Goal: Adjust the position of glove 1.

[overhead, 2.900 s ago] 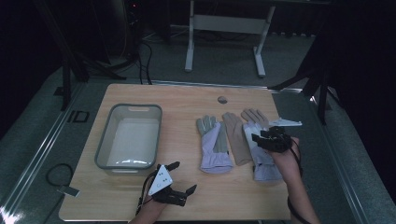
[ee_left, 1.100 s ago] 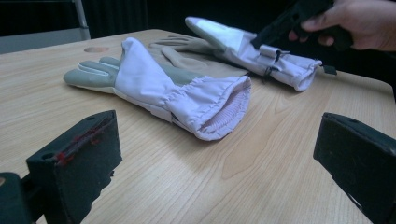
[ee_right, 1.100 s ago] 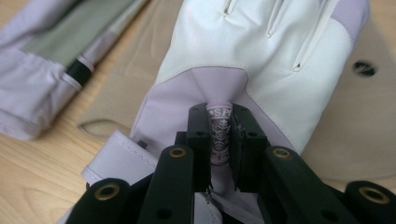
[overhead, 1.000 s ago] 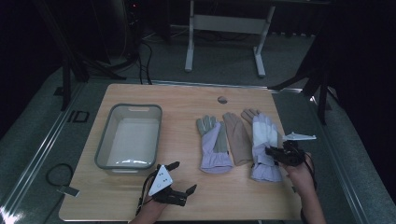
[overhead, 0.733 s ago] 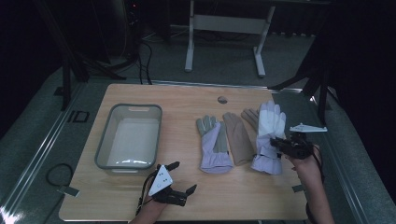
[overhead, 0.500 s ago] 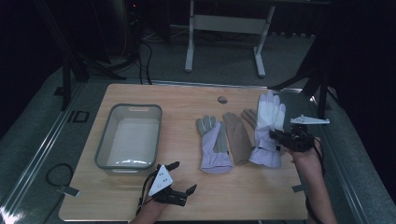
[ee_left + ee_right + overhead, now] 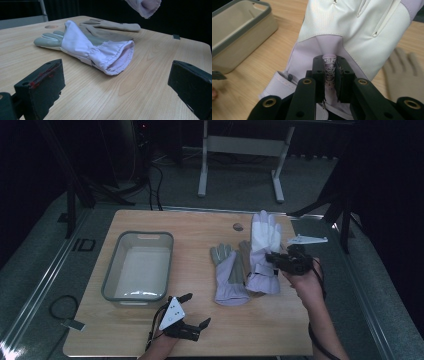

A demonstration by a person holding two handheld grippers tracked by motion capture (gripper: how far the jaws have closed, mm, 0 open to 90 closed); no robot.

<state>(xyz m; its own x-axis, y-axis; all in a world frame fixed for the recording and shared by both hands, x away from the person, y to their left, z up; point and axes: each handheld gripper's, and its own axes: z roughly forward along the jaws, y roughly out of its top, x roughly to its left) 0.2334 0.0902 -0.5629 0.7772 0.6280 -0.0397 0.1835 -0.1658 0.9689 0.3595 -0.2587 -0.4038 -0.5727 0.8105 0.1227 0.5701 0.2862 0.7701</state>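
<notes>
My right gripper [image 7: 275,259] [image 7: 330,75] is shut on a white and lilac glove [image 7: 264,251] [image 7: 352,30], pinching a fold of fabric at its wrist. That glove hangs lifted off the table, its cuff [image 7: 146,6] in the air. A second lilac and grey glove [image 7: 228,276] [image 7: 82,46] lies flat at the table's middle, on top of a tan glove [image 7: 243,251] [image 7: 112,25]. My left gripper [image 7: 195,311] [image 7: 115,82] rests open near the front edge, its jaws wide apart with nothing between them, aimed at the lying glove's cuff.
A grey-rimmed empty bin [image 7: 116,273] [image 7: 237,27] stands on the left of the wooden table [image 7: 200,220]. A round hole [image 7: 238,226] sits near the table's far edge. A white stand [image 7: 240,150] and cables are on the floor behind.
My right gripper has closed on the rightmost glove and lifted it up and away from the table, so it now hangs upright. The left gripper has stayed still.
</notes>
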